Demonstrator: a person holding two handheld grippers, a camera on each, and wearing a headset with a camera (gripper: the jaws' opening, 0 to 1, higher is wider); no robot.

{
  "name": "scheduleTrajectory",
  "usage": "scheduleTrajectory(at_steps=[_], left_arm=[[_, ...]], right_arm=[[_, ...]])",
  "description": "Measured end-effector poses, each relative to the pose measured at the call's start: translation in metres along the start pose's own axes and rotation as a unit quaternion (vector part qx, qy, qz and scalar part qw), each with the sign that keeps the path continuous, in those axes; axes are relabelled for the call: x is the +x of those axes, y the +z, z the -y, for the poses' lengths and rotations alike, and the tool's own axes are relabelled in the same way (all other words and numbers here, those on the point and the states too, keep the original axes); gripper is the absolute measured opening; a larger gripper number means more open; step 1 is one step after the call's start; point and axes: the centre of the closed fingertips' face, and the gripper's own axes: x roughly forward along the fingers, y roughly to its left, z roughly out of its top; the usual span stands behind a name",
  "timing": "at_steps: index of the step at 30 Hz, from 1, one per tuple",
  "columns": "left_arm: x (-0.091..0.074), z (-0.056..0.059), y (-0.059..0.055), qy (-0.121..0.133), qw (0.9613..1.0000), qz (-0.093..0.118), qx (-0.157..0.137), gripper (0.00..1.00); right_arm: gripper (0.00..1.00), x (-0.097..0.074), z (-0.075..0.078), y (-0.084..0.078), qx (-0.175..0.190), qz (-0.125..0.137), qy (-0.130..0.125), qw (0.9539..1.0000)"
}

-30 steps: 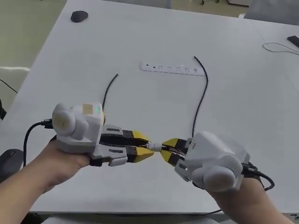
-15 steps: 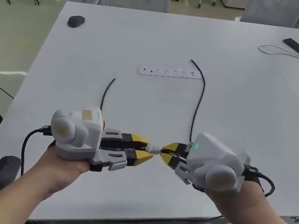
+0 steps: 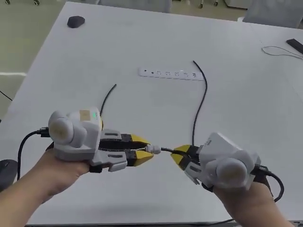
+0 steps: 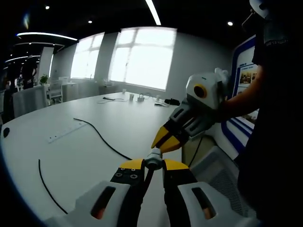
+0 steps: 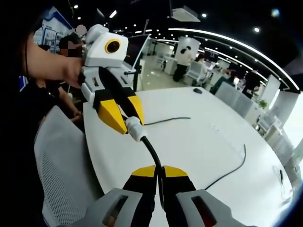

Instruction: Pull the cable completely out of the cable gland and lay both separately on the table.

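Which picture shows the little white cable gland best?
The right gripper view. There the cable gland sticks out of the left gripper, with the black cable running from it into the right gripper. The head view shows it as a small white bit between the grippers; the left gripper view shows its round end.

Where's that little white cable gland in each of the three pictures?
Head view: cable gland centre, at the left hand-held gripper's tips.
Left gripper view: low centre, between its own jaws.
Right gripper view: left of centre, on the black cable.
Shared landmark: short black wire.
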Motion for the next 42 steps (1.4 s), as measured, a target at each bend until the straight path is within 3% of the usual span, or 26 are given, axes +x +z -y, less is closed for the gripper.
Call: scheduleTrajectory(at_steps=[5,11,14,20,23,28,30,32,33,35,37,38,39,42], left_arm=[[-0.001,-0.001,0.001,0.004,1.0000,0.004,-0.007,0.15],[-0.003,0.000,0.002,0.000,0.9999,0.004,-0.013,0.15],[-0.002,0.001,0.002,0.002,0.9996,0.013,-0.024,0.15],[0.003,0.007,0.002,0.003,0.9996,0.016,-0.023,0.15],[0.003,0.005,0.005,0.008,0.9994,0.024,-0.025,0.15],[0.006,0.006,0.008,0.015,0.9992,0.027,-0.023,0.15],[0.008,0.006,0.007,0.016,0.9994,0.025,-0.020,0.14],[0.010,0.008,0.006,0.018,0.9994,0.024,-0.015,0.14],[0.011,0.008,0.006,0.020,0.9994,0.025,-0.014,0.14],[0.010,0.007,0.006,0.022,0.9993,0.026,-0.015,0.14],[0.011,0.007,0.006,0.022,0.9994,0.024,-0.015,0.15],[0.010,0.007,0.006,0.024,0.9994,0.023,-0.012,0.15],[0.010,0.006,0.006,0.027,0.9993,0.023,-0.011,0.15],[0.007,0.001,0.007,0.033,0.9990,0.028,-0.015,0.15]], right_arm=[[0.00,0.000,0.006,-0.009,0.043,-0.008,-0.011,0.9990],[0.00,-0.002,0.017,-0.026,0.066,-0.024,-0.023,0.9972],[0.00,-0.003,0.023,-0.038,0.106,-0.034,-0.035,0.9932],[0.00,-0.005,0.030,-0.058,0.138,-0.051,-0.048,0.9879],[0.00,-0.005,0.034,-0.068,0.199,-0.049,-0.061,0.9769],[0.00,-0.004,0.033,-0.083,0.271,-0.045,-0.074,0.9588],[0.00,-0.002,0.030,-0.087,0.281,-0.046,-0.073,0.9559],[0.00,0.000,0.025,-0.090,0.304,-0.043,-0.073,0.9488],[0.00,0.000,0.022,-0.091,0.322,-0.041,-0.073,0.9432],[0.00,0.000,0.021,-0.092,0.334,-0.034,-0.071,0.9394],[0.00,-0.001,0.019,-0.093,0.330,-0.034,-0.072,0.9407],[0.00,-0.002,0.019,-0.092,0.311,-0.033,-0.074,0.9468],[0.00,-0.003,0.018,-0.090,0.306,-0.031,-0.074,0.9485],[0.00,-0.005,0.015,-0.089,0.303,-0.027,-0.067,0.9503]])
